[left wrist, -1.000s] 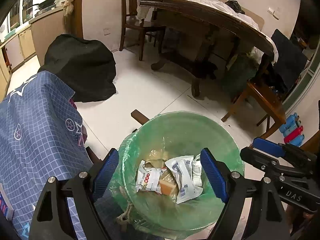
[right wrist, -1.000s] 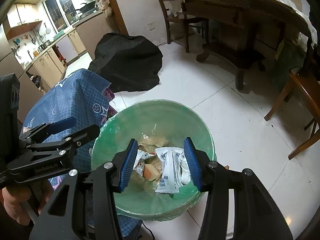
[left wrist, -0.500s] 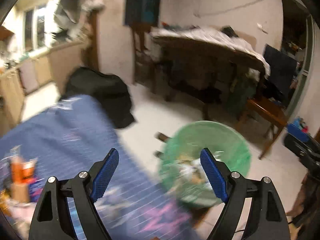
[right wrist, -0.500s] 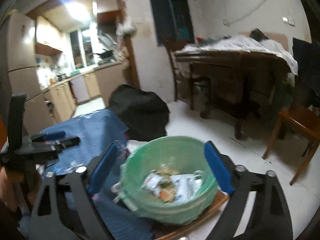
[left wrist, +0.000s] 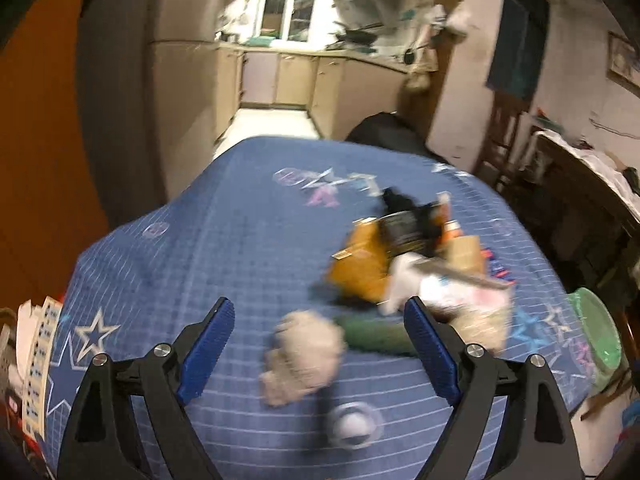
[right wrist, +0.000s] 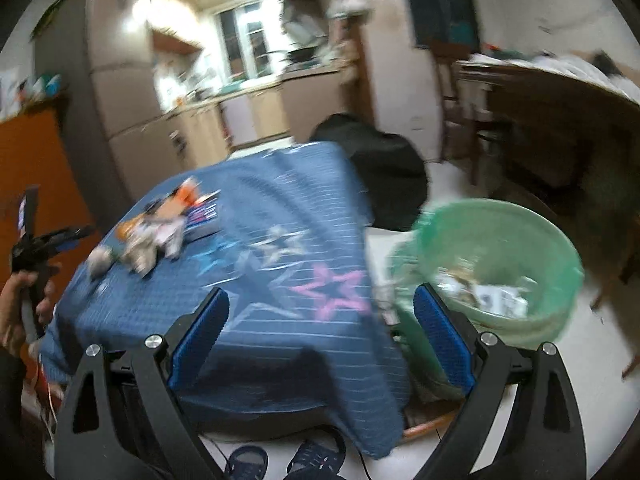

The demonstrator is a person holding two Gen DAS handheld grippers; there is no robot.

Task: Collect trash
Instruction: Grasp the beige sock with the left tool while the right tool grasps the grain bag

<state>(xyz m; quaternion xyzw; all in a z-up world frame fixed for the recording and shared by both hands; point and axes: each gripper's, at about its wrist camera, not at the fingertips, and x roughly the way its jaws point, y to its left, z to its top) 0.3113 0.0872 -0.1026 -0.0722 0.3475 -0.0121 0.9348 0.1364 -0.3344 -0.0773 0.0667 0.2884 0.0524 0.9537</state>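
A heap of trash lies on the blue star-patterned tablecloth point(left wrist: 224, 248): a crumpled beige tissue point(left wrist: 304, 356), a dark green piece point(left wrist: 376, 336), a yellow carton point(left wrist: 360, 264) and wrappers behind. My left gripper point(left wrist: 318, 314) hovers just short of the tissue, its jaws opening wider with nothing between them. The green-lined bin point(right wrist: 560, 248) stands off the table's right corner with wrappers point(right wrist: 480, 296) inside. My right gripper point(right wrist: 322, 300) is open and bare over the table's near corner, left of the bin. The right wrist view shows the trash heap point(right wrist: 156, 236) and the left gripper point(right wrist: 60, 240) in a hand.
A clear tape roll point(left wrist: 354, 426) lies on the cloth near my left gripper. Paper strips point(left wrist: 36, 360) hang at the table's left edge. A black bag point(right wrist: 380, 172) sits on the floor behind the table. A dark dining table point(right wrist: 560, 96) and chairs stand at right. Shoes point(right wrist: 280, 460) show below.
Both grippers swung left, away from above the bin toward the table. The right jaws spread much wider. The left gripper now faces the trash heap instead of the bin.
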